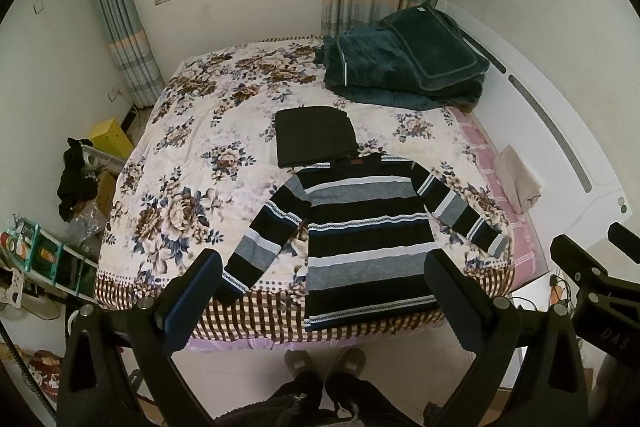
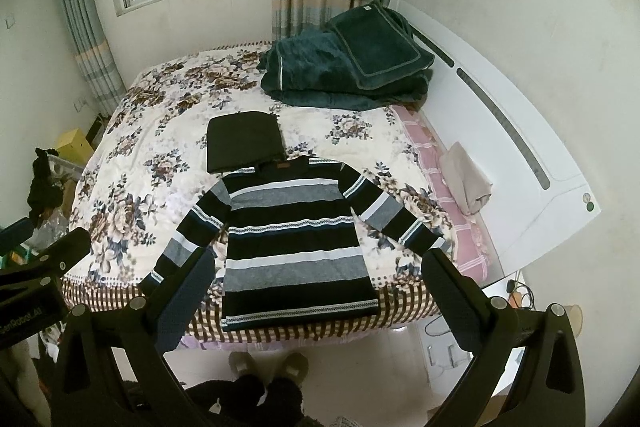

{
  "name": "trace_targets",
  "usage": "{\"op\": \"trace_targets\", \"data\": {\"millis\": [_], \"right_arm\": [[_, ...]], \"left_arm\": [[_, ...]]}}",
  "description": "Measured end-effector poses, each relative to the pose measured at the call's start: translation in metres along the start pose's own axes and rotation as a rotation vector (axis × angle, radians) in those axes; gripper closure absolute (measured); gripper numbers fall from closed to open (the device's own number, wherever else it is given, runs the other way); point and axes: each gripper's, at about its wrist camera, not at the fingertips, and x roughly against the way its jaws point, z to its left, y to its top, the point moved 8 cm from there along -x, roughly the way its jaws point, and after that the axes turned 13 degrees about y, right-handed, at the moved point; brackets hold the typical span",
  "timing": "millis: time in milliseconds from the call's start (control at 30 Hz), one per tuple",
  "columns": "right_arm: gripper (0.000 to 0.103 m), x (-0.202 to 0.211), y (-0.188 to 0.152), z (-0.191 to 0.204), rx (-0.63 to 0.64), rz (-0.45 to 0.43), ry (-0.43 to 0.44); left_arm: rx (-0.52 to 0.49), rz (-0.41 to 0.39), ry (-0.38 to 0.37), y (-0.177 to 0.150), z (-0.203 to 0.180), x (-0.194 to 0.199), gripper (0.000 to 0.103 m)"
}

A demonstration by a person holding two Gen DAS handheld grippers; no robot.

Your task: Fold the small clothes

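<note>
A black, grey and white striped sweater (image 1: 360, 239) (image 2: 296, 243) lies flat on the flowered bedspread (image 1: 188, 155) (image 2: 160, 147), hem at the near edge of the bed, both sleeves spread outward. Just beyond its collar rests a folded dark garment (image 1: 314, 135) (image 2: 244, 141). My left gripper (image 1: 324, 267) hovers open above the near edge of the bed, nothing between its fingers. My right gripper (image 2: 316, 263) is also open and empty, held high over the sweater's hem. The right gripper's body shows at the right edge of the left wrist view.
A folded dark green blanket (image 1: 408, 63) (image 2: 348, 59) sits at the far right of the bed by a white headboard (image 2: 500, 131). A beige cloth (image 1: 518, 179) lies on the pink sheet. Clutter and shelves (image 1: 48, 255) stand left. The person's slippers (image 1: 324, 361) are on the floor.
</note>
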Motion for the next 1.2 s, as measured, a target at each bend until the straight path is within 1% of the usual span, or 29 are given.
{"op": "trace_targets", "data": {"millis": [200,233,300,1200], "right_arm": [[0.000,0.0001,-0.0006,0.0007,0.001,-0.002,0.000],[0.000,0.0028,0.0056,0.0014,0.002,-0.002,-0.001],[0.000,0.0033,0.0074,-0.0002,0.003,-0.003,0.000],[0.000,0.0050,0.0067,0.0018,0.004,-0.013,-0.004]], "left_arm": [[0.002,-0.002,-0.001,0.0007,-0.0020,0.0017,0.000],[0.001,-0.001,-0.001,0.0038,-0.0042,0.0030,0.000],[0.002,-0.002,-0.002,0.0036,-0.0040,0.0031,0.000],[0.004,-0.010,-0.006,0.0017,-0.0045,0.0044,0.000]]}}
